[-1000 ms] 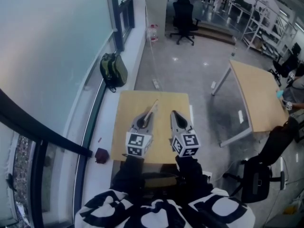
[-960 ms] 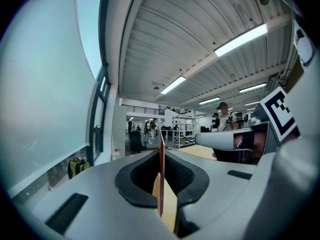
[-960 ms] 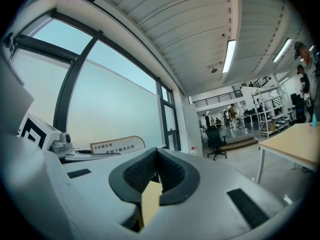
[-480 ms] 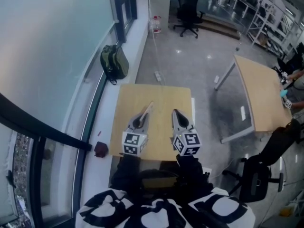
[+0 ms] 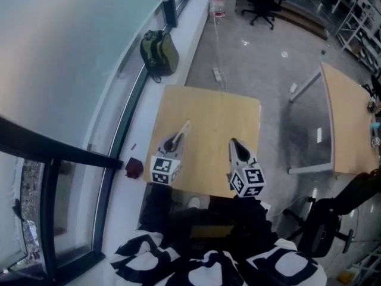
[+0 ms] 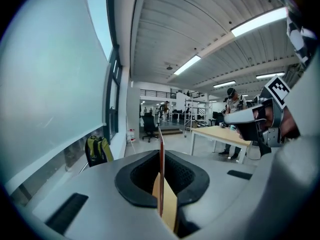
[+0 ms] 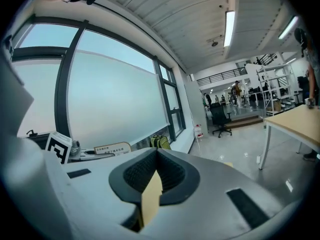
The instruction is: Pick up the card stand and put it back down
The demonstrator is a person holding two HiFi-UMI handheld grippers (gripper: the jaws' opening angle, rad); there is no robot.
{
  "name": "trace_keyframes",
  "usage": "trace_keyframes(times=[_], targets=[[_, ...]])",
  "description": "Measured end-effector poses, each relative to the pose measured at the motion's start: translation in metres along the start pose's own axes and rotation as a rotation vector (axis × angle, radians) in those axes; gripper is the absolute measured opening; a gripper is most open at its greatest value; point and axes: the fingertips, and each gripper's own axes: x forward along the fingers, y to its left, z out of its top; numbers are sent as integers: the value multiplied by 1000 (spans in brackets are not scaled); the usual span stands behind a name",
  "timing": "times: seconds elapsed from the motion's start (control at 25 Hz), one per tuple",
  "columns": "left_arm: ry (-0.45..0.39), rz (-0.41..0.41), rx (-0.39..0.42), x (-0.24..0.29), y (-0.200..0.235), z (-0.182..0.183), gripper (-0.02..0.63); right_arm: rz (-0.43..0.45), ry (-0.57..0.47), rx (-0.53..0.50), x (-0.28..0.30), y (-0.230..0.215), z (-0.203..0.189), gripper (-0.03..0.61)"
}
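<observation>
In the head view my left gripper point(image 5: 177, 139) is shut on the card stand point(image 5: 184, 128), a thin pale plate that sticks out ahead of the jaws, over the left half of the wooden table point(image 5: 208, 109). The left gripper view shows the card stand point(image 6: 161, 139) edge-on, pinched upright between the jaws of the left gripper point(image 6: 161, 156). My right gripper point(image 5: 234, 143) hovers over the table's right half, jaws shut with nothing in them. From the right gripper view the card stand point(image 7: 112, 149) shows its printed face at the left, and the right gripper point(image 7: 156, 154) is closed to a point.
A green backpack point(image 5: 159, 51) leans by the window wall beyond the table. A second wooden table point(image 5: 351, 124) stands to the right, with an office chair point(image 5: 318, 231) near it. A small dark red thing point(image 5: 134, 167) lies on the sill at the left.
Both grippers have come down toward the table top, the left one carrying the card stand with it. The head view has tilted, so the table sits lower in the picture.
</observation>
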Motion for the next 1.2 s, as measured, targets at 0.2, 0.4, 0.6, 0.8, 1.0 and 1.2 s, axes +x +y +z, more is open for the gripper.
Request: trace_keyframes(times=[0.2,0.4,0.6,0.8,1.0,1.2], targets=[[60,7,10,23,48,-28,25,38,66,19,18,-9,-20,21],[76,-29,12,62,82,-39,24,33,121,57,35,-35,-42,21],[103,-87,7,115,104,-49,25,38,158,78,62,-67,-58,21],[117,-164,5,172,123,-53,25,44,186,75,92,-86,-68,21],[95,-267,11,228,133,-47,25,43,202,89,110,-109,-76,21],[47,-412,27,273,136,-37,25,62,226,79,126,-122,-89,21]])
